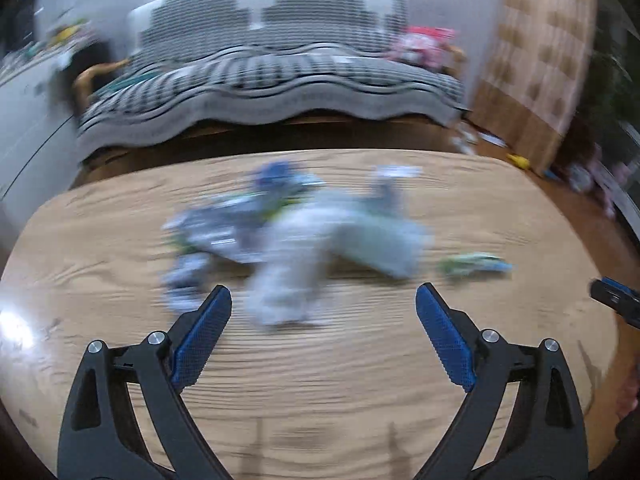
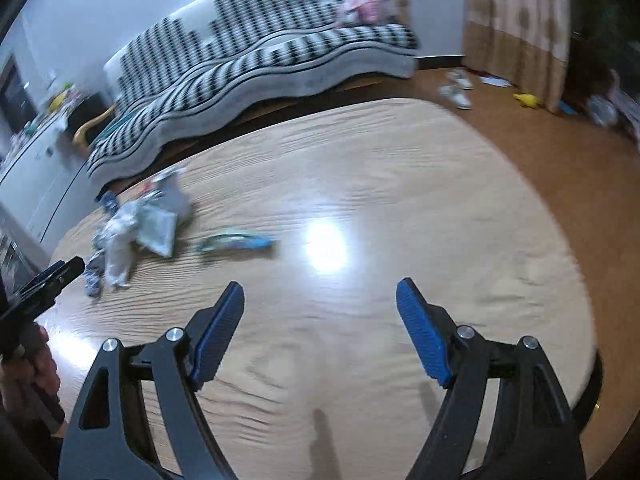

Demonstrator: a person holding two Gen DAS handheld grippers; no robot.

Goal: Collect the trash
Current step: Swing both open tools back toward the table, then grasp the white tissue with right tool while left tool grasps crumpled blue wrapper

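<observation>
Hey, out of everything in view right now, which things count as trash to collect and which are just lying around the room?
For the job:
- wrapper pile on the table
- lone green-blue wrapper
- left gripper and right gripper, both open and empty

Just lying about:
- sofa
- shoes
- yellow toy
- curtain

A round wooden tabletop (image 2: 400, 184) with a bright glare spot. Behind it, a sofa (image 1: 280, 64) under a black-and-white striped cover, pink items (image 2: 368, 0) at one end. A patterned beige curtain (image 2: 516, 20) hangs nearby. Shoes (image 2: 456, 88) and a yellow toy (image 2: 527, 100) lie on the floor (image 2: 560, 168).
</observation>
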